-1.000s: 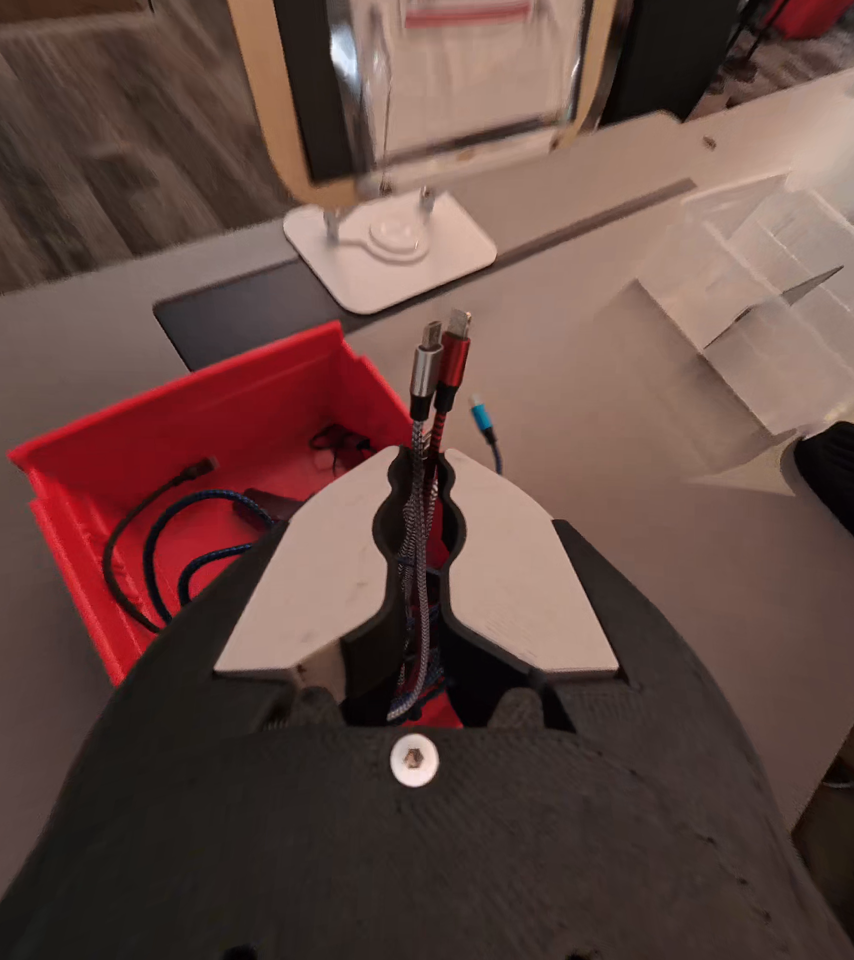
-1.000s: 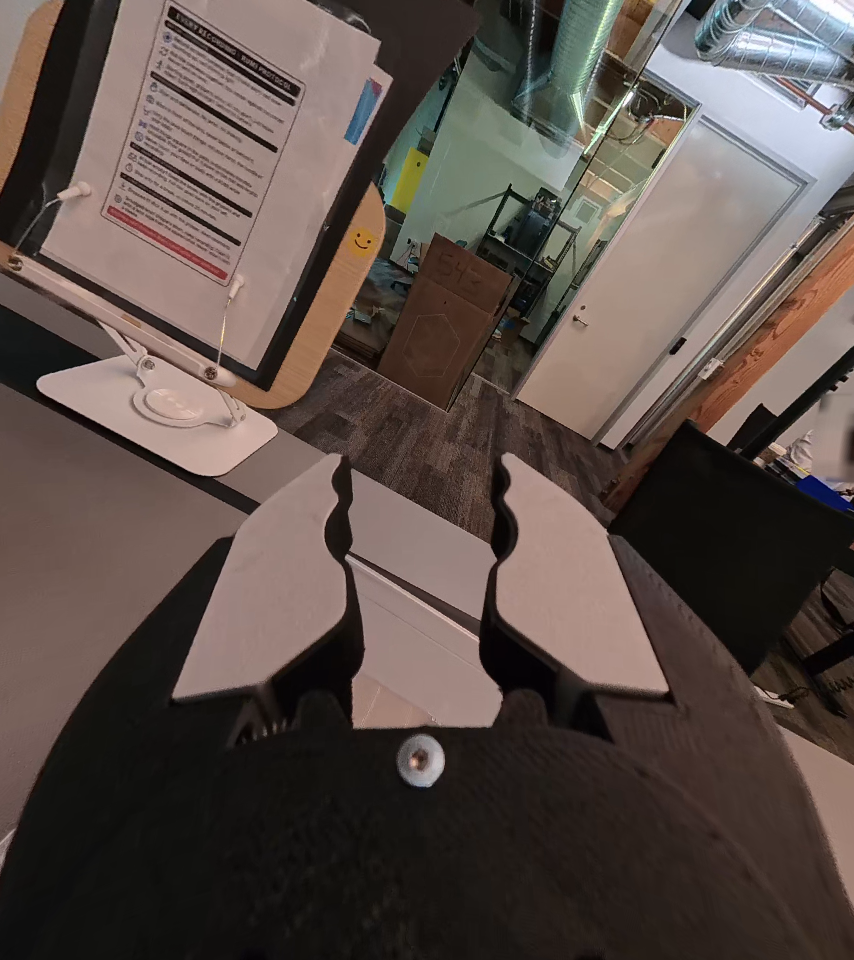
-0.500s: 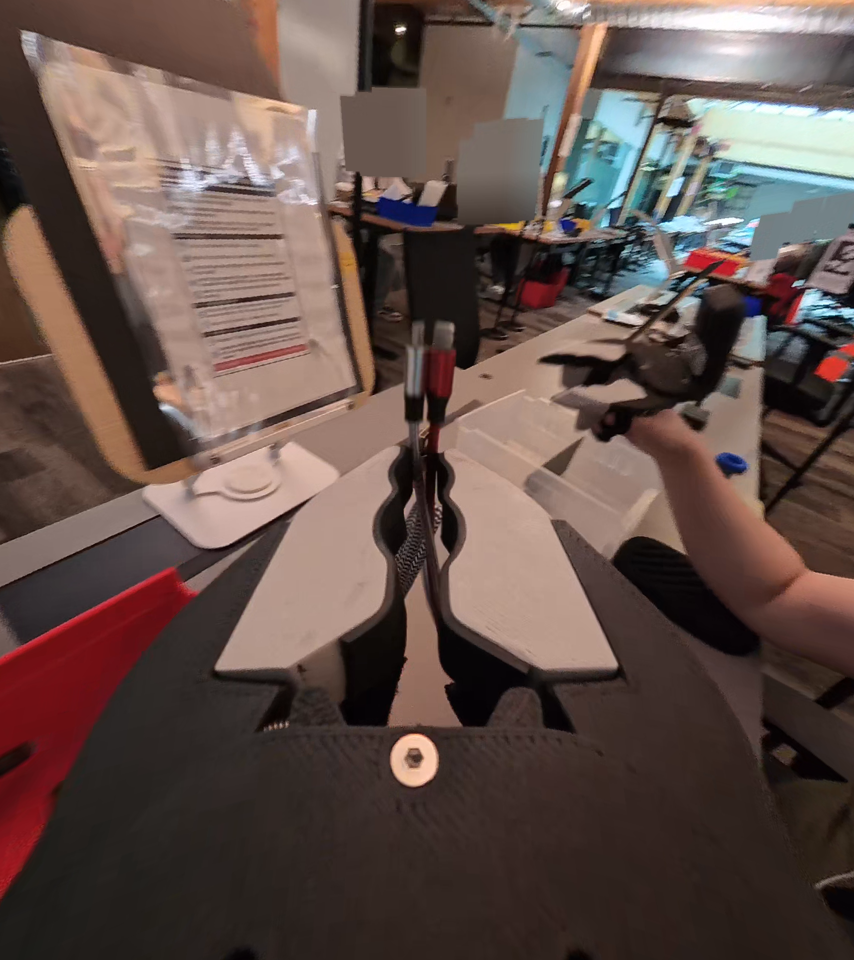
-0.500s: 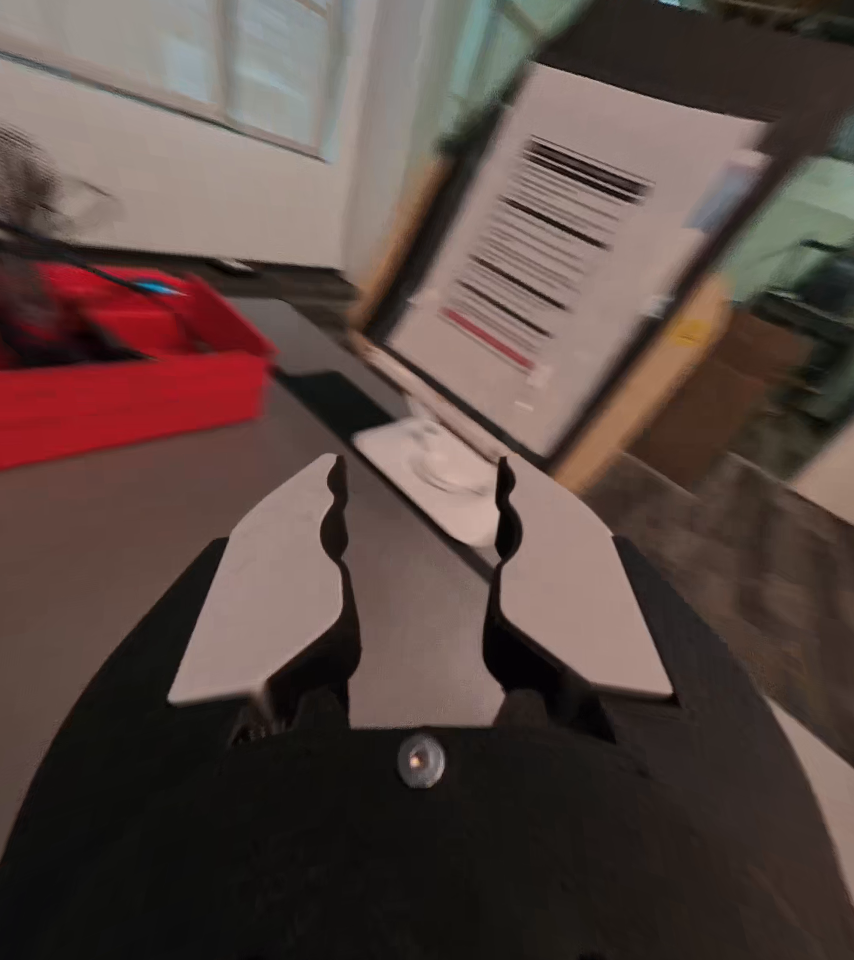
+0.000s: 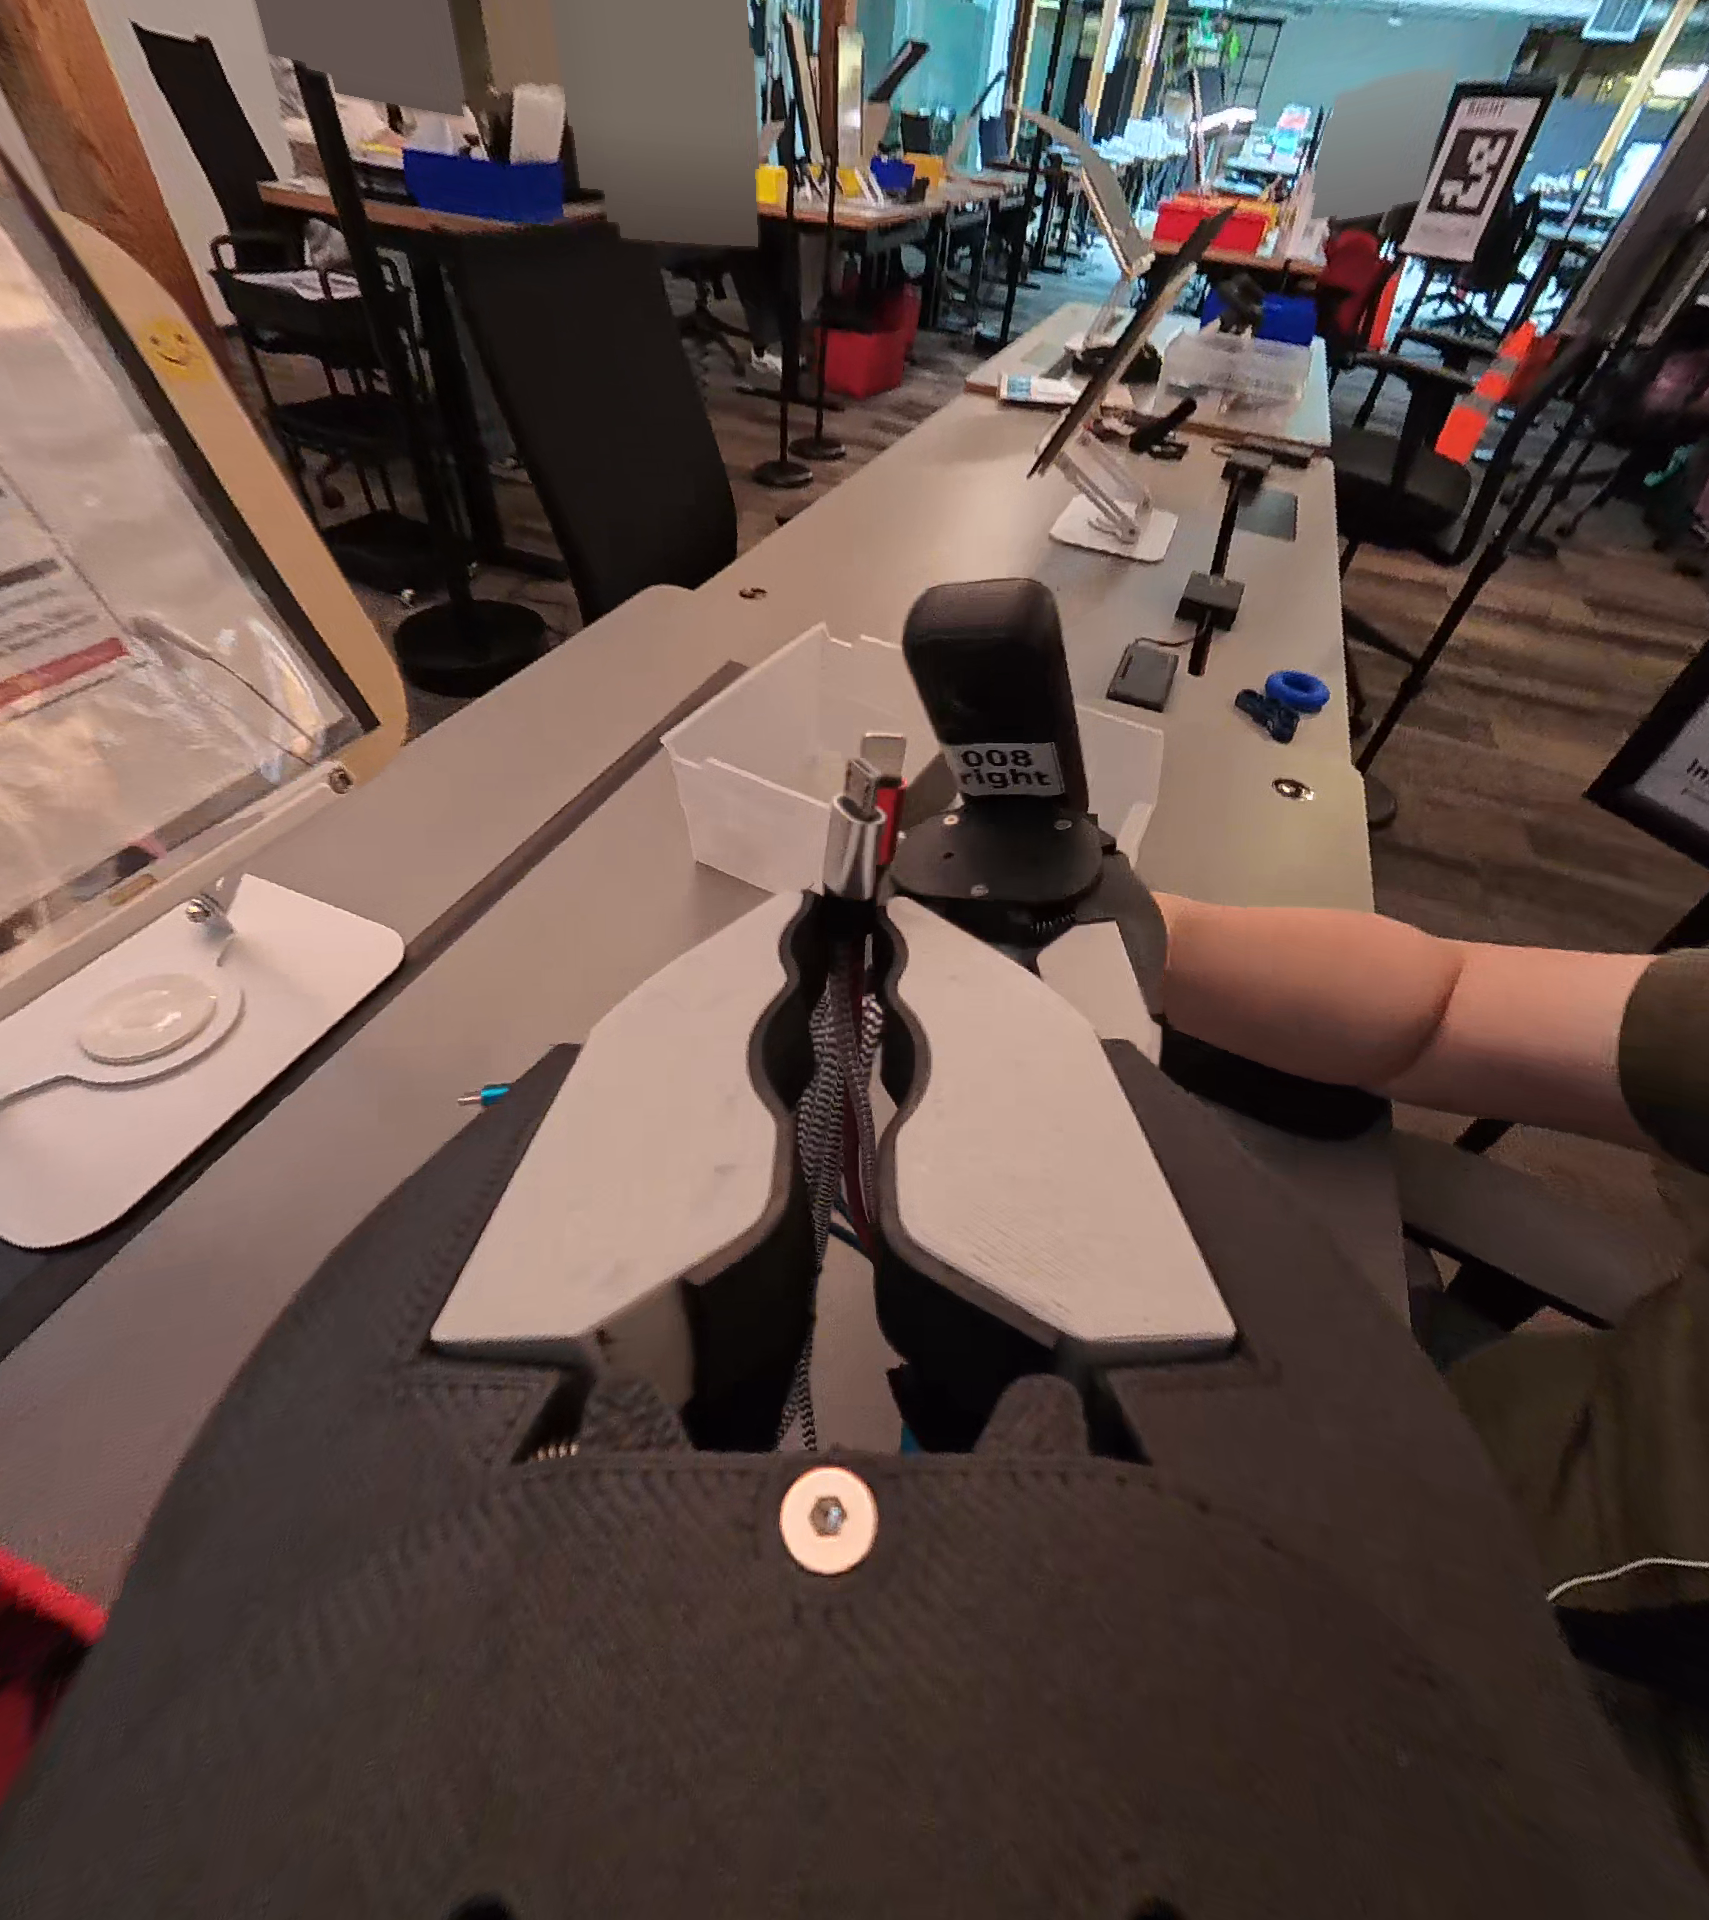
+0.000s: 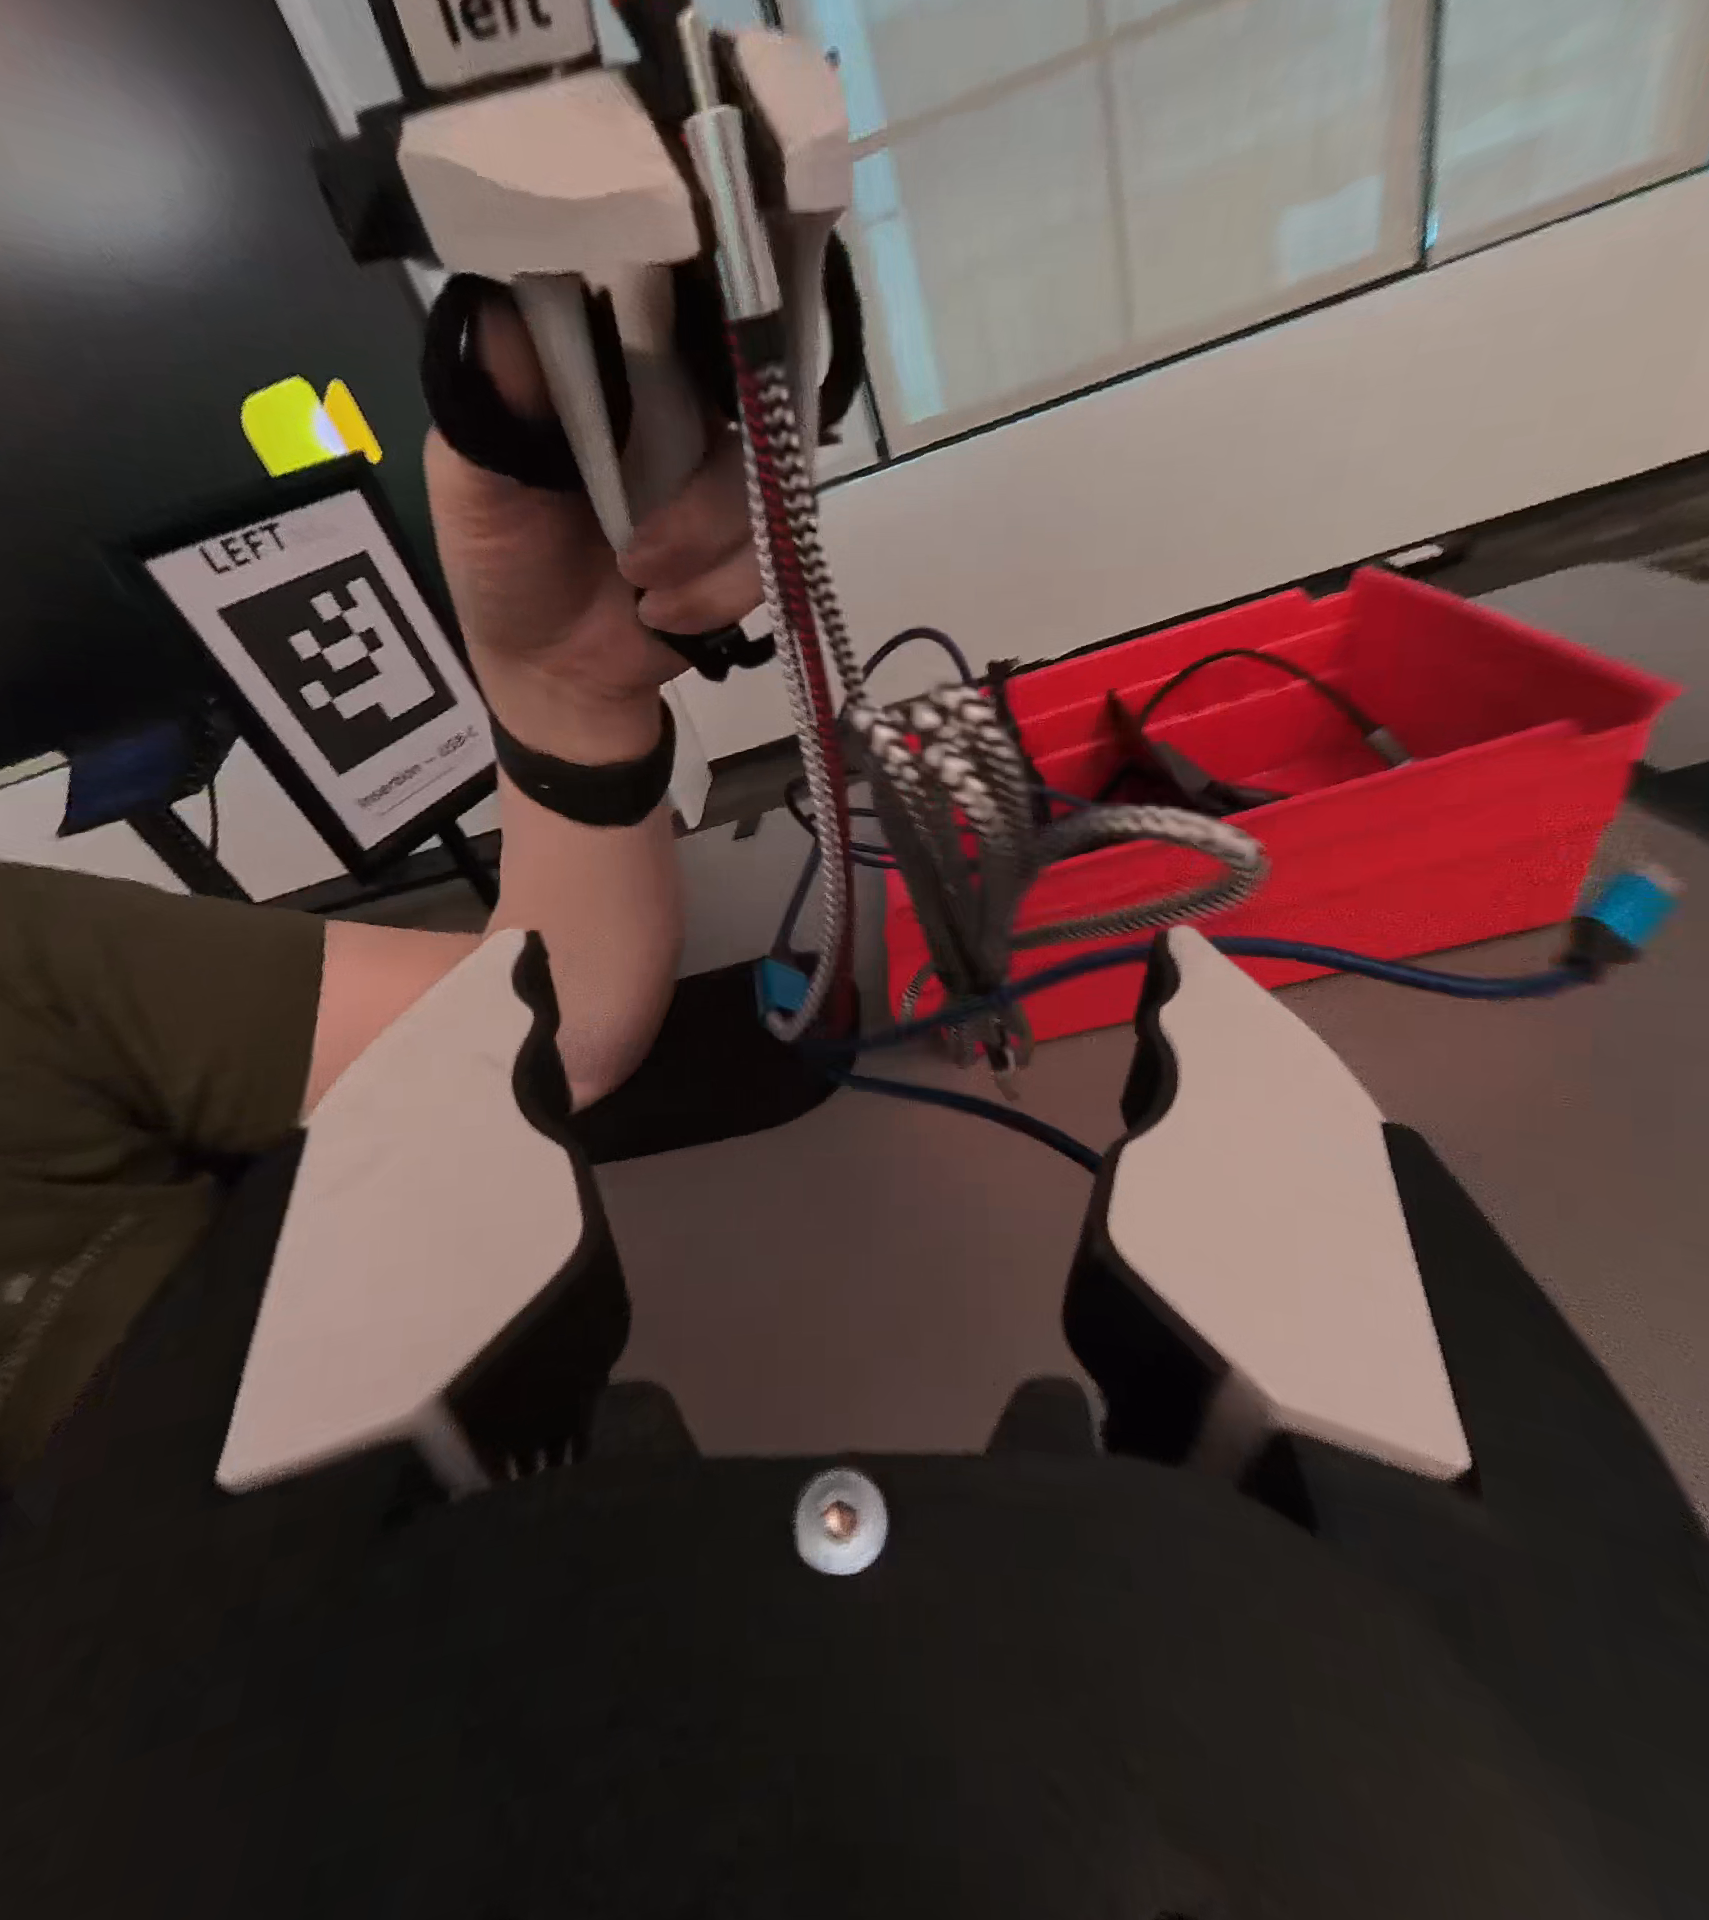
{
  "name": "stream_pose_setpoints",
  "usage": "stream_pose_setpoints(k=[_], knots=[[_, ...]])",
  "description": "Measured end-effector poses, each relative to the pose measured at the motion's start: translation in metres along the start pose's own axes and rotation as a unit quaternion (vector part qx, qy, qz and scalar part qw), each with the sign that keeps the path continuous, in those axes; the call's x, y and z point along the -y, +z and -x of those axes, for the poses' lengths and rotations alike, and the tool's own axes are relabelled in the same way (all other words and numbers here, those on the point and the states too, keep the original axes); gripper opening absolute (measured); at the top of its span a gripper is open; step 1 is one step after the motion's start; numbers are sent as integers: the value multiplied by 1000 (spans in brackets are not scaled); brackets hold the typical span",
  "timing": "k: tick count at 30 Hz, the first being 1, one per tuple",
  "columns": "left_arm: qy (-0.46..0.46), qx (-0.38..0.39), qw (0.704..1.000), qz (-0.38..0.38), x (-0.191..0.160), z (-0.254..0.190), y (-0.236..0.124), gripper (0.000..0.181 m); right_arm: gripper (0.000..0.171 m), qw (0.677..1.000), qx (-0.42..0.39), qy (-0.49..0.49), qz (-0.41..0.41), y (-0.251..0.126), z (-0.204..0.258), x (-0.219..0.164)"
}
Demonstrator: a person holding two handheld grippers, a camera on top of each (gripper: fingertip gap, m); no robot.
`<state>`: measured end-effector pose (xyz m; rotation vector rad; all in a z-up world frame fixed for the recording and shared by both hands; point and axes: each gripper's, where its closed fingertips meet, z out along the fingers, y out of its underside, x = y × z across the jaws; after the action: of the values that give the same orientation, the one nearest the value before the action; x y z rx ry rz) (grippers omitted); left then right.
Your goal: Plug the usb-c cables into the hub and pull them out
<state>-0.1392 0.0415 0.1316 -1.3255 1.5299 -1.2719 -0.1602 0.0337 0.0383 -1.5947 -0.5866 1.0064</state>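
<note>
Left gripper (image 5: pixel 845 935): clamped on two cables (image 5: pixel 855 847), plugs upright.
Right gripper (image 6: pixel 845 997): wide open, empty, facing the hanging cords.
Hub: apparently unseen.

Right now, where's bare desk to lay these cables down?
Bare grey desk lies in front of the red bin, right of the dangling cables. It is crowded close to the bin, where a blue cable trails.

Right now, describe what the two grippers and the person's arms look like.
Both the left gripper and the right gripper have black textured bodies, pale grey fingers with wavy black inner edges, and a silver screw at the base. The person wears olive short sleeves and a black wristband.
</note>
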Motion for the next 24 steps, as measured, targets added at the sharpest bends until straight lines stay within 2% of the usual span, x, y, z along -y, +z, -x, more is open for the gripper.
stream_pose_setpoints(k=[4, 6, 7, 8, 9, 12, 13, 15, 18, 20, 24], knots=[[-5, -28, 1000, 13, -8, -11, 20, 7, 109, 996, -61, -36, 48, 12, -15, -23], [-6, -43, 999, 21, -11, -18, 27, 7, 103, 994, -91, -28, 60, 17, -25, -32], [-6, -49, 998, 25, -13, -21, 30, 7, 84, 994, -87, -21, 62, 18, -25, -34], [-6, -50, 998, 27, -14, -22, 32, 7, 45, 996, -65, -16, 66, 18, -21, -37], [-6, -46, 999, 27, -14, -21, 33, 7, 23, 997, -32, -3, 69, 18, -13, -37], [-24, -55, 998, 19, -13, -17, 29, 8, 16, 996, -43, 18, 79, 10, -19, -34], [-38, -69, 997, 19, -12, -18, 27, 15, 15, 995, -51, 13, 80, 6, -22, -33], [-66, -81, 994, 30, -13, -16, 21, 47, 14, 994, -63, 12, 86, -1, -27, -30], [-51, -60, 993, 94, -31, -7, 8, 69, 13, 993, -77, 28, 86, -13, -34, -23], [2, -19, 991, 132, -41, 3, -5, 66, 13, 993, -89, 30, 70, -26, -40, -12], [100, 96, 984, 116, -32, 27, -40, 66, 12, 990, -130, 24, 55, -57, -54, 7]])
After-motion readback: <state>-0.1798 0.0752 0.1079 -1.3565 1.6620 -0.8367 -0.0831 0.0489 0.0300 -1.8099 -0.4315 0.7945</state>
